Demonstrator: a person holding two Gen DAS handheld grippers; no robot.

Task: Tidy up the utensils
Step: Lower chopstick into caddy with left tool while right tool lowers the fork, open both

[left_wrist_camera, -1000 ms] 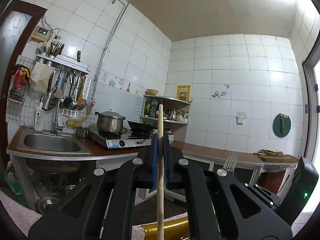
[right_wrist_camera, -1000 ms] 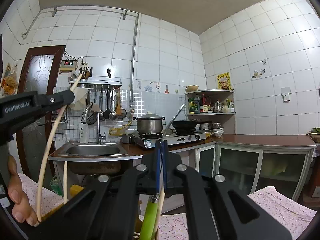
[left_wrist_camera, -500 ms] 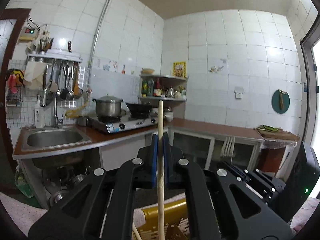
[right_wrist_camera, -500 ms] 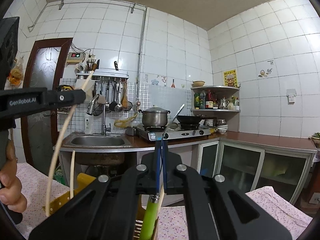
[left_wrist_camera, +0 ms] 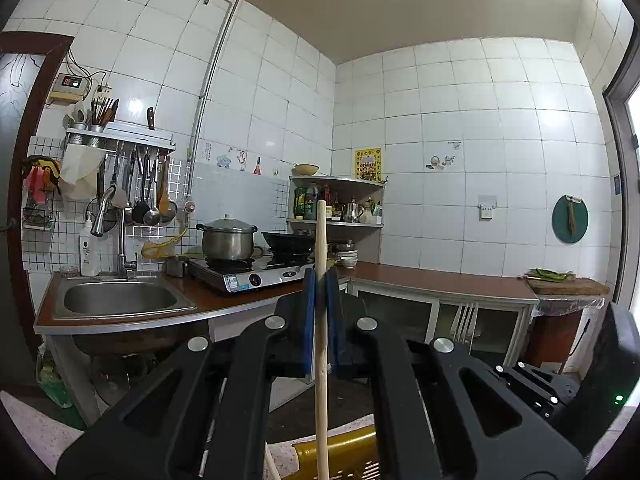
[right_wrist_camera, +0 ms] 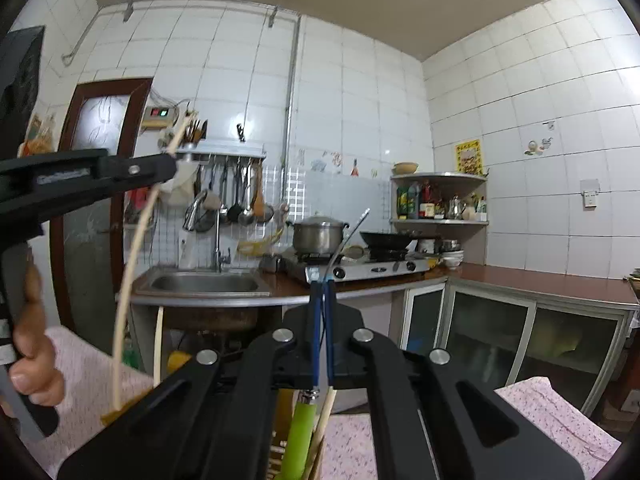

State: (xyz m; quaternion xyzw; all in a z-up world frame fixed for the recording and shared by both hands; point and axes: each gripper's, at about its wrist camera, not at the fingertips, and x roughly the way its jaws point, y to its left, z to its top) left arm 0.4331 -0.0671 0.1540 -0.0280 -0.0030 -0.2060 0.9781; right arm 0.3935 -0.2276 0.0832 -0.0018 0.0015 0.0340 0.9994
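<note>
Two grippers are raised level in front of the kitchen counter (left_wrist_camera: 420,280), each clamped on a utensil. Closed tight, the left gripper (left_wrist_camera: 320,280) pinches a wooden chopstick (left_wrist_camera: 321,320) upright between its blue pads, its lower end reaching down over a yellow basket (left_wrist_camera: 340,456). The right gripper (right_wrist_camera: 323,284) is shut on the thin metal shaft of a green-handled utensil (right_wrist_camera: 298,440), just beside another chopstick (right_wrist_camera: 326,408).
</note>
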